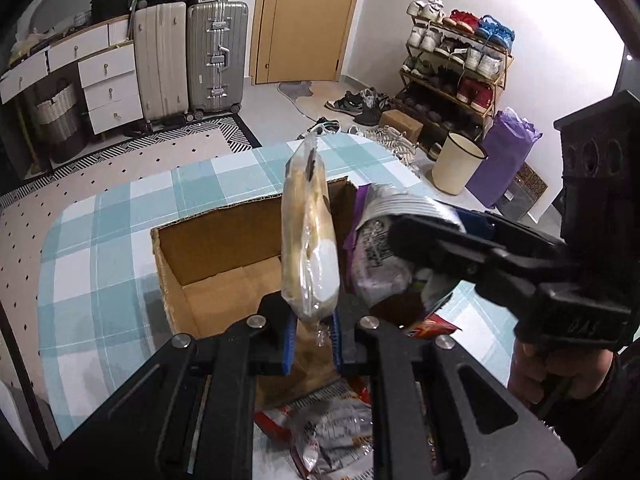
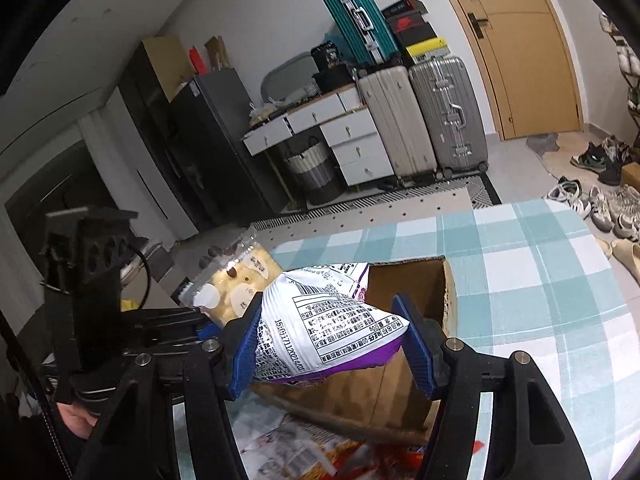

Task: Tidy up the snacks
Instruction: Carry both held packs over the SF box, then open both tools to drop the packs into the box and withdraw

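We are looking toward a tan wooden door (image 1: 308, 20) set in a pale wall. Left of the door, two upright suitcases (image 1: 192, 60) are standing side by side, beige and silver, with a teal case (image 2: 356, 24) lying on top. Further left, a white dresser (image 1: 108, 84) is sheltering a woven basket (image 1: 60, 114). Right of the door, a shoe rack (image 1: 456, 64) is holding pairs; more shoes (image 1: 356, 106) are lying loose on grey floor tiles. A dotted rug (image 1: 100, 176) is spreading before the suitcases.
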### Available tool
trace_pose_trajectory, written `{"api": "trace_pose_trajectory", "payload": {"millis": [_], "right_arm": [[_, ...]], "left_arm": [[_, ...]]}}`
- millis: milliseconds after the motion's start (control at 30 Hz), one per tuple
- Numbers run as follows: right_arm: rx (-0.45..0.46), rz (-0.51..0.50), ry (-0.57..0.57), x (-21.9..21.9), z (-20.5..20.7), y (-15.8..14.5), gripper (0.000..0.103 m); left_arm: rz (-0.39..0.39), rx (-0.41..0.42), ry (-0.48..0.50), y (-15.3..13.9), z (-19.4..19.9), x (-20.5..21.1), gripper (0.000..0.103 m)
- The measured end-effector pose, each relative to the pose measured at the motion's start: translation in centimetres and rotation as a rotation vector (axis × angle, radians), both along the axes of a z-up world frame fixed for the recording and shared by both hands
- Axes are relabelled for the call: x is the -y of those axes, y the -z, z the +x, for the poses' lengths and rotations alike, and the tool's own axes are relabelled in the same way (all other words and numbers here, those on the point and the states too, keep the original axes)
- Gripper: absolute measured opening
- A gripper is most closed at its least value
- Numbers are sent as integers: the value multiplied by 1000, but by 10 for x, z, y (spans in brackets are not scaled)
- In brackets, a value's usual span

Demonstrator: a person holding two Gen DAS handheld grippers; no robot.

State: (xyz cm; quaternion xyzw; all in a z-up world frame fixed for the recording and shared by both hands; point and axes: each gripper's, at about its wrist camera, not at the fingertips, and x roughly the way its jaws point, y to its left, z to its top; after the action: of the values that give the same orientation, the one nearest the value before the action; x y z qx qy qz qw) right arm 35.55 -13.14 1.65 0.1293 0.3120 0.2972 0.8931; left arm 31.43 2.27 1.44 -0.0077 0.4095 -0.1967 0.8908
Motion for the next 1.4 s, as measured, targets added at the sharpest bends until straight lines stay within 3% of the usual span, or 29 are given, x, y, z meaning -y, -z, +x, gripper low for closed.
{"api": "trace_pose_trajectory", "payload": {"millis": [167, 233, 300, 400, 633, 867, 1400], "right_arm": [[-7, -24, 10, -4, 18, 18, 64], [7, -48, 20, -5, 22, 23, 66], [13, -95, 48, -6, 25, 28, 87], [28, -74, 40, 2, 23, 30, 89], [50, -52, 83, 20, 8, 14, 89], [108, -57, 82, 26, -26, -16, 89], [188, -62, 61, 34, -122, -59, 89]], "left_arm": [[15, -15, -2, 17, 20, 2, 14], [56, -6, -27, 21, 24, 1, 33], [82, 19, -62, 22, 23, -3, 57], [58, 47, -73, 17, 16, -10, 69], [111, 113, -103, -1, -14, -13, 70], [106, 150, -139, -26, -56, -17, 70], [137, 239, -187, -78, -153, -5, 88]]}}
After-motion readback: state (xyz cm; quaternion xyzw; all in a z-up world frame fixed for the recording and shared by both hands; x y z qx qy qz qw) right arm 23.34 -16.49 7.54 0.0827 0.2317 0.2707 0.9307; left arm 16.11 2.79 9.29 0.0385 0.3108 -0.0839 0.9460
